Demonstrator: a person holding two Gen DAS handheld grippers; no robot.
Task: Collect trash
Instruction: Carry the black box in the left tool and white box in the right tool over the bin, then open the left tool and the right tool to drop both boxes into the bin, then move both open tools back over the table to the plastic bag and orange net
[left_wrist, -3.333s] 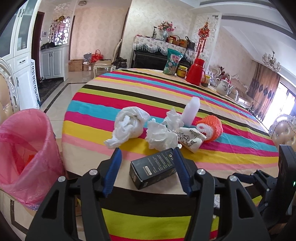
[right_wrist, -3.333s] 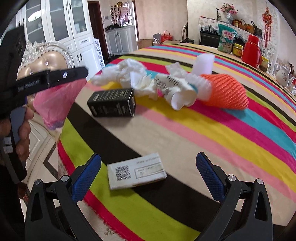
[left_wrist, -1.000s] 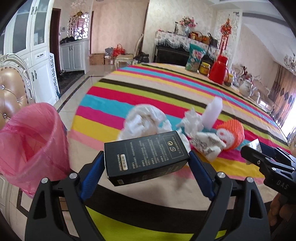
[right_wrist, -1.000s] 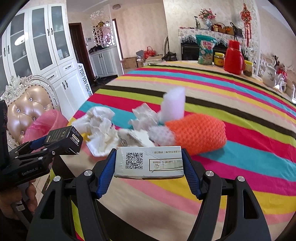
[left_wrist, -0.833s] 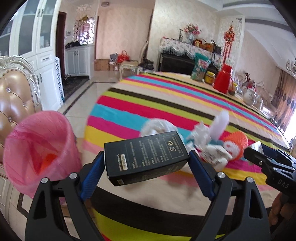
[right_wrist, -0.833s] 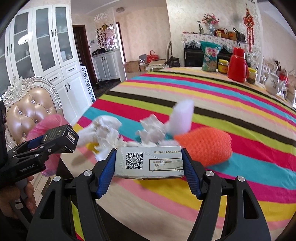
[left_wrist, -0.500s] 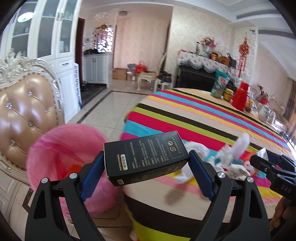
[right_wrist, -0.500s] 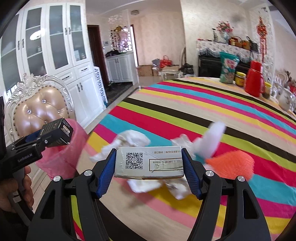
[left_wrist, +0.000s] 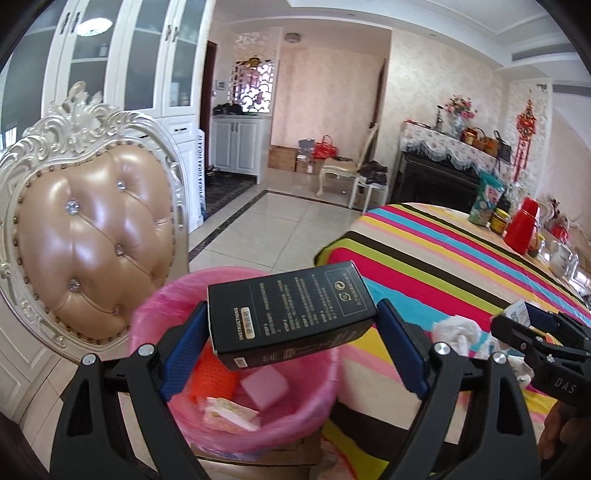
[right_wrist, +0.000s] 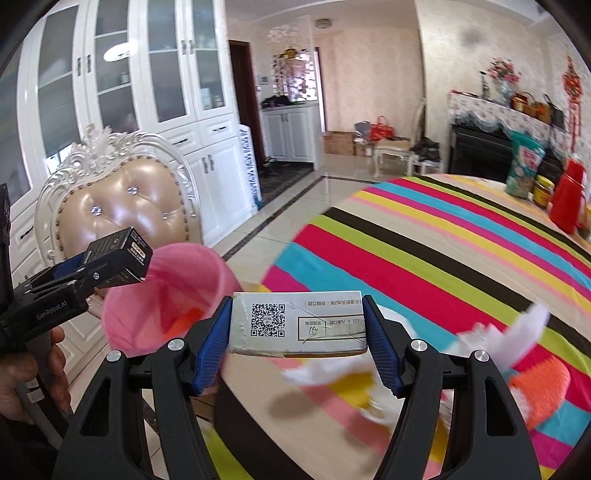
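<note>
1. Left wrist view: a black box (left_wrist: 291, 314) is pinched between the fingers of the left gripper (left_wrist: 291, 347), held above the open mouth of the pink-lined bin (left_wrist: 321, 406), which stands on the floor just beside the counter (left_wrist: 424, 254).
2. Trash is already seen inside the bin: an orange net, a pink block and a flat packet lie at the bottom, so part of the collecting is judged done.
3. Right wrist view: a white carton (right_wrist: 297, 323) with a printed code is pinched between the fingers of the right gripper (right_wrist: 297, 347), near the bin but above the counter's edge, not yet over the opening.
4. Neither box has been dropped yet; both releases are judged to remain.
5. Crumpled tissues (right_wrist: 332, 369) and an orange foam net (right_wrist: 543, 387) are left on the counter, blurred, to be collected afterwards.
</note>
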